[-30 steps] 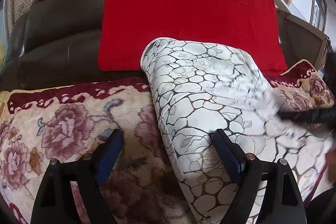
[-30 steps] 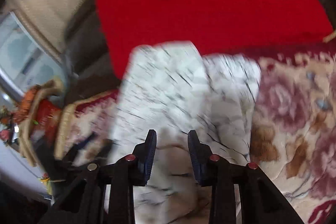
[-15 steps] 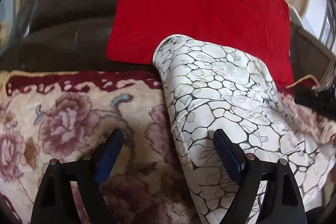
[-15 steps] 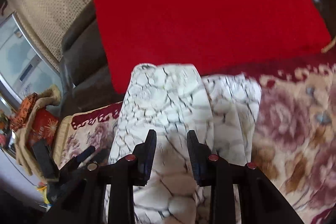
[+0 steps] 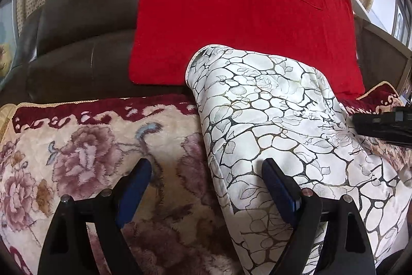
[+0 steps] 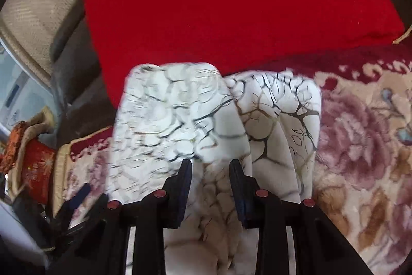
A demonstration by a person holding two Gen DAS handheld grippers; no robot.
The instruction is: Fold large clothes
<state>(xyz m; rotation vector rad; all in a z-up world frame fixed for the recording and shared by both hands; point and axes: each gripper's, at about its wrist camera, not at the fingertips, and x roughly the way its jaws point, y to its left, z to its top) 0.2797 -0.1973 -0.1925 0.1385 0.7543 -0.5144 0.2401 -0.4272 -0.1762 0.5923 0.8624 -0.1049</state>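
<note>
White crackle-print garment (image 5: pixel 270 120) on the floral sofa cover (image 5: pixel 85 151), long axis running 11 to 5 o'clock. Left tongs (image 5: pixel 206 179) spread, straddling its left edge; right tongs (image 6: pixel 210 172) part-open over its near folds, gripping nothing visible.

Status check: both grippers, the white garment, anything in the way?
Left gripper open, straddling white garment's edge. Right gripper part-closed over it; grip unclear. Garment folded on floral blanket. Nothing blocking.

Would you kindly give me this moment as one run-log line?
white crackle-print cloth: folded, on floral blanket | left gripper: jaws open over cloth edge | right gripper: jaws narrow over cloth, grip unclear
</note>
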